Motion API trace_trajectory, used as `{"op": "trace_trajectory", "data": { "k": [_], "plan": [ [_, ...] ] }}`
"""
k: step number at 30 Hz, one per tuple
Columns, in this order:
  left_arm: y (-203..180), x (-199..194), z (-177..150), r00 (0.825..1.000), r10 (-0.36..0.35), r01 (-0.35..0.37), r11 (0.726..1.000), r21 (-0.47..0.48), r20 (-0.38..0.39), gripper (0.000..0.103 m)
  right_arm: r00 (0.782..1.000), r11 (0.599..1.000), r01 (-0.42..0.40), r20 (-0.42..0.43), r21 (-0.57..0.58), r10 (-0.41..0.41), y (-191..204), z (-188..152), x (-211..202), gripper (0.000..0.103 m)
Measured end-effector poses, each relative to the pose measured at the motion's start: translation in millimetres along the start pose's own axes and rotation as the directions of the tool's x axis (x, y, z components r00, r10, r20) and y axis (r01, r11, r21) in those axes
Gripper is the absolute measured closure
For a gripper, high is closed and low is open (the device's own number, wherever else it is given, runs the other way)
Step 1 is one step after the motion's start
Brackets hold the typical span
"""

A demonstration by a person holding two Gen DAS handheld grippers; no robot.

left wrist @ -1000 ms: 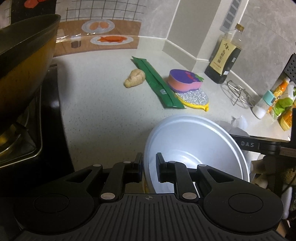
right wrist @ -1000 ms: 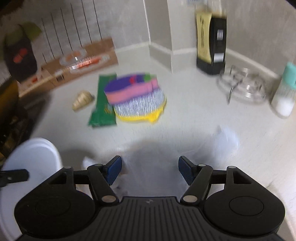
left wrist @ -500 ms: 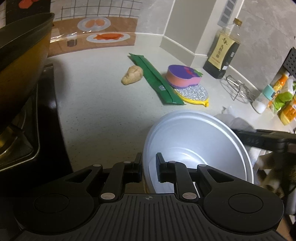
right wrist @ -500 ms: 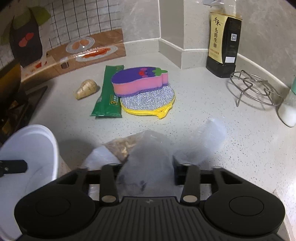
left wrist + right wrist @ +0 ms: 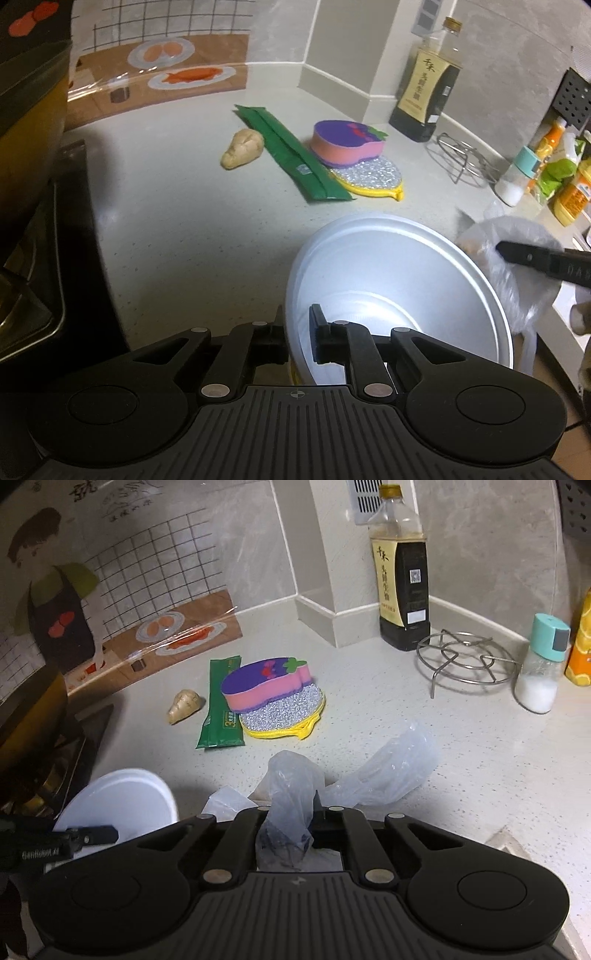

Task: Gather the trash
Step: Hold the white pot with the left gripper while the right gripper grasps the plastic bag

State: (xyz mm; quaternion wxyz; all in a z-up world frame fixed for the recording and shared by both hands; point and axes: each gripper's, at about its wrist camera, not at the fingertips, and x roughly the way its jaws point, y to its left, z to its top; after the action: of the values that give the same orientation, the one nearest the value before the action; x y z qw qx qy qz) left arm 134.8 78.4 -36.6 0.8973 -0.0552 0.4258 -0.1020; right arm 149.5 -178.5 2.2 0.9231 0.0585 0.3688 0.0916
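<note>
Resting near the bench's (image 5: pixel 480 775) front edge, the white bowl (image 5: pixel 399 280) has its rim pinched by the left gripper (image 5: pixel 298 334), while the right gripper (image 5: pixel 290 812), its jaws having just closed, apparently clamps the crumpled clear plastic bag (image 5: pixel 291 786) beside it.

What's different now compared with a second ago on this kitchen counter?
The right gripper, wide open a second ago, has just been closing and now pinches the clear plastic bag, bunching it up off the counter. The left gripper stays clamped on the white bowl's rim. The green packet, sponge, ginger and sauce bottle have not moved.
</note>
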Motion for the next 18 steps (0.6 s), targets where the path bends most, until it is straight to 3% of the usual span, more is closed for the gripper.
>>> {"op": "trace_trajectory", "data": {
  "k": [2,3,4,6,8,11,13,18],
  "plan": [
    [1,-1,0,1.0,-0.013,0.013,1.0,0.002,0.007,0.089,1.0,0.999,0.014,0.009,-0.035,-0.013,4,-7,-2,0.09],
    [2,-2,0,1.0,-0.017,0.017,1.0,0.002,0.009,0.089,1.0,0.998,0.024,0.014,-0.059,-0.023,8,-11,-3,0.077],
    [3,-2,0,1.0,-0.021,0.021,1.0,0.001,0.011,0.089,0.999,0.996,0.034,0.022,-0.084,-0.032,12,-15,-4,0.057],
    [5,-4,-1,1.0,-0.019,0.019,1.0,0.0,0.015,0.089,0.996,0.984,0.071,0.062,-0.161,-0.062,23,-23,-6,0.037],
    [6,-6,-1,1.0,-0.012,0.012,1.0,0.006,0.017,0.089,0.993,0.962,0.102,0.089,-0.253,-0.082,37,-31,-4,0.037],
    [7,-7,-2,1.0,0.002,-0.002,1.0,0.012,0.015,0.09,0.991,0.935,0.131,0.066,-0.329,-0.115,48,-38,7,0.037],
    [8,-7,-4,1.0,-0.011,0.011,1.0,0.002,0.006,0.09,0.988,0.932,0.155,0.055,-0.327,-0.145,48,-43,12,0.036],
    [10,-1,-8,1.0,-0.019,0.019,1.0,-0.013,-0.013,0.09,0.991,0.959,0.126,-0.015,-0.253,-0.134,33,-55,24,0.029]
  ]
}}
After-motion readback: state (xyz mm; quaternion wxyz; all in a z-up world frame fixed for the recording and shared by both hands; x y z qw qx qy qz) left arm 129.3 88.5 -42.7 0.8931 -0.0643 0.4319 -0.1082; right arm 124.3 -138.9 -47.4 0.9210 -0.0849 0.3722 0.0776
